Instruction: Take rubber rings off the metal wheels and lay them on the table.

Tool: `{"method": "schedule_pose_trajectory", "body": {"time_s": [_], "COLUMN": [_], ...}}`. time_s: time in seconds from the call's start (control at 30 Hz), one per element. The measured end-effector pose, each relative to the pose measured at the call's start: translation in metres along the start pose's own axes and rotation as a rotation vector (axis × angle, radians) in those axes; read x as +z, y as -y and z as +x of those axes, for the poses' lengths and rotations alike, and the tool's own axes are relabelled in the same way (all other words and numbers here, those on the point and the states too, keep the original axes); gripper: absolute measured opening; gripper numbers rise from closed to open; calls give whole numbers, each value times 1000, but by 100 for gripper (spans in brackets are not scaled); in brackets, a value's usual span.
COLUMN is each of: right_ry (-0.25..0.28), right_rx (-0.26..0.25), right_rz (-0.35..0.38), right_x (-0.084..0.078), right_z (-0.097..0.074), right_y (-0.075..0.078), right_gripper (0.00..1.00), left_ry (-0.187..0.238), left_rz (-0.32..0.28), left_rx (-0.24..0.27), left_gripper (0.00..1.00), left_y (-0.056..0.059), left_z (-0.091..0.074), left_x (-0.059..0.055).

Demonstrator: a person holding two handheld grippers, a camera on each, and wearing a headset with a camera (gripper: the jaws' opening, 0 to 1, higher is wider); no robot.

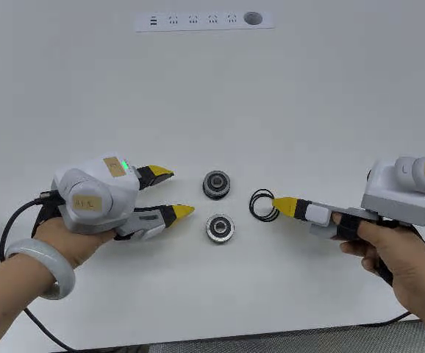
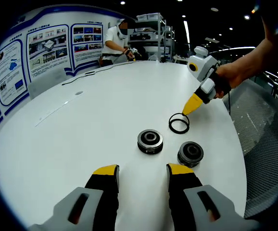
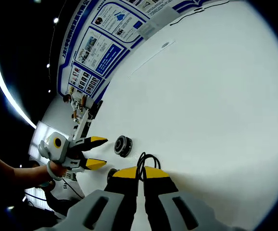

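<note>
White worktop (image 1: 308, 110) with a white multi-socket power strip (image 1: 204, 20) at its far edge. Two round metal wheels with dark rims lie flat near the middle, towards the near edge: the farther wheel (image 1: 216, 184) (image 2: 150, 140) and the nearer wheel (image 1: 220, 228) (image 2: 190, 153), close together but apart. Just to their right lie the thin black rubber rings (image 1: 264, 205) (image 2: 179, 123), two overlapping loops on the worktop, apart from both wheels. The right gripper (image 1: 286, 206) (image 3: 140, 172) has its yellow-tipped jaws drawn almost together on the rings' right edge, and in the right gripper view the loops (image 3: 144, 161) rise from the narrow gap between them. The left gripper (image 1: 172, 191) (image 2: 143, 170) is left of the wheels, jaws spread wide and holding nothing. Tan paper stickers (image 1: 87, 202) on both grippers carry handwriting too faint to read. Wall posters (image 2: 47, 43) behind the worktop carry print too small to read.
</note>
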State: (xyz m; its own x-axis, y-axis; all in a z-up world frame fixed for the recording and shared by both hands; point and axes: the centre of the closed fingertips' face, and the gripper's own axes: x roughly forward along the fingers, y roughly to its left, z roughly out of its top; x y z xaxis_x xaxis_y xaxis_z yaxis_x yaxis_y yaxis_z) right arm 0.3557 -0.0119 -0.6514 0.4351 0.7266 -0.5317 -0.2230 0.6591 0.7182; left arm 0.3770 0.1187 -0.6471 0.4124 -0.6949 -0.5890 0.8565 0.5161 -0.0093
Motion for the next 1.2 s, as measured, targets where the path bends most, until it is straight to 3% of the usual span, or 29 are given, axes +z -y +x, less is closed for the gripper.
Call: {"method": "schedule_pose_trajectory", "body": {"time_s": [0.2,0.33,0.57,0.77,0.93,1.2], "right_ry": [-33,-27,-13,-5,-5,-9], "right_rx": [-37,-40,-43,-30,-13,1], "right_rz": [-121,-154,-165,-162,-164,-167], "right_x": [-3,-1,7,11,12,12], "right_z": [-2,-3,-3,1,7,10], "right_y": [2,1,1,-3,-10,-14], "right_gripper": [12,21,22,22,21,20], "left_ry": [-2,-1,32,54,58,50], "left_rz": [-2,-3,-12,6,23,38], "left_rx": [-2,-2,0,-16,-32,-54], "left_gripper": [40,39,36,33,29,25], "left_y": [0,-1,-4,0,6,11], "left_z": [0,0,2,11,21,33], "left_x": [0,0,10,22,32,38]}}
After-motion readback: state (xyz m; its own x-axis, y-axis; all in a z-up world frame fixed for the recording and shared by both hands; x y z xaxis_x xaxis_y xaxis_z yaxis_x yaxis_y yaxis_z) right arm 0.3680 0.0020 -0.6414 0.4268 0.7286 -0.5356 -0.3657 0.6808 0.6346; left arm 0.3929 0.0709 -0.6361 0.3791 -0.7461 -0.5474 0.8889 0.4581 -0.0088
